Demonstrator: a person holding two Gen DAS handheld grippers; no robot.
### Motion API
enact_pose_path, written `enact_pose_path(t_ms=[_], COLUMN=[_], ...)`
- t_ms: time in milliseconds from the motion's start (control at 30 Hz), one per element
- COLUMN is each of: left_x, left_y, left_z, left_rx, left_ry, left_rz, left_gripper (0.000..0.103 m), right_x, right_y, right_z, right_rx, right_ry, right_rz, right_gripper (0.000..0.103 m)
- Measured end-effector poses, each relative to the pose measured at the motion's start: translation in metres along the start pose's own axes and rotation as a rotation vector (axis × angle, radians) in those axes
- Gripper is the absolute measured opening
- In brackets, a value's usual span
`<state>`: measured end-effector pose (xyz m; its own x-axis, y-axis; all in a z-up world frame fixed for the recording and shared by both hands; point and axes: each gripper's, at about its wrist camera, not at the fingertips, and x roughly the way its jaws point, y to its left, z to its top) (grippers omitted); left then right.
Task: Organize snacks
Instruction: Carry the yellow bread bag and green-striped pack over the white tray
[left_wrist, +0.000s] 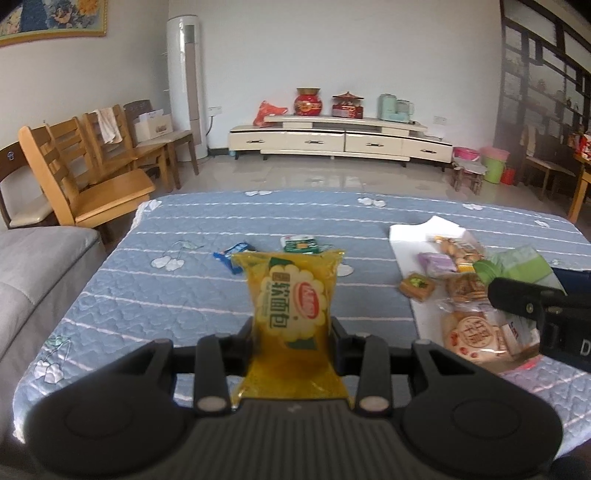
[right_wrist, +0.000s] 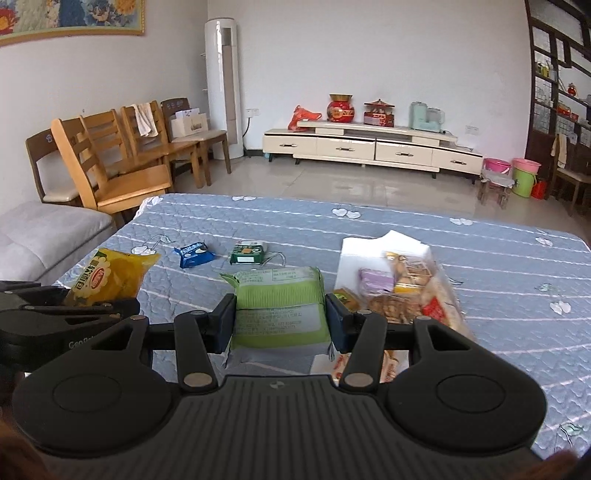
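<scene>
My left gripper (left_wrist: 293, 328) is shut on a yellow bread packet (left_wrist: 293, 306), held upright above the blue quilted table (left_wrist: 166, 295). My right gripper (right_wrist: 280, 319) is shut on a green and white snack packet (right_wrist: 279, 306), lifted over the table. The yellow bread packet (right_wrist: 110, 277) also shows at the left of the right wrist view, and the green packet (left_wrist: 517, 264) at the right of the left wrist view. A white tray (right_wrist: 369, 254) right of centre holds several snacks. A blue packet (right_wrist: 195, 254) and a small green packet (right_wrist: 247, 253) lie loose on the cloth.
Wooden chairs (right_wrist: 110, 162) stand past the table's far left corner and a grey sofa (right_wrist: 44, 236) runs along its left side. A brown snack (left_wrist: 417, 286) lies beside the tray. A low TV cabinet (right_wrist: 369, 147) lines the far wall.
</scene>
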<state>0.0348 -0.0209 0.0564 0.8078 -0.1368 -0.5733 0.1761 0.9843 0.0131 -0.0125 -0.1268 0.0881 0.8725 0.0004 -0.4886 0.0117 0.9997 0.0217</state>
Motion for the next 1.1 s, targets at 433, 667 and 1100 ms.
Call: enact_pose_path(t_ms=[433,667,1100], left_x=[-0.006,-0.007,-0.006], left_y=[-0.030,-0.043,-0.064], left_z=[0.001,0.003,0.008], left_rx=[0.047,0.063,0.090], left_ry=[-0.010,-0.014,-0.023], left_rz=[-0.051,-0.072,-0.100], left_gripper=[0.036,0.036,0.036], right_x=[-0.023,-0.024,-0.022], right_y=[-0.028,-0.036,-0.041], right_z=[-0.008,-0.008,-0.009], right_rx=[0.014,0.028,0.049], right_ry=[-0.028,-0.043,-0.055], right_rz=[-0.050,-0.075,-0.108], right_gripper=[0.063,0.063,0.063])
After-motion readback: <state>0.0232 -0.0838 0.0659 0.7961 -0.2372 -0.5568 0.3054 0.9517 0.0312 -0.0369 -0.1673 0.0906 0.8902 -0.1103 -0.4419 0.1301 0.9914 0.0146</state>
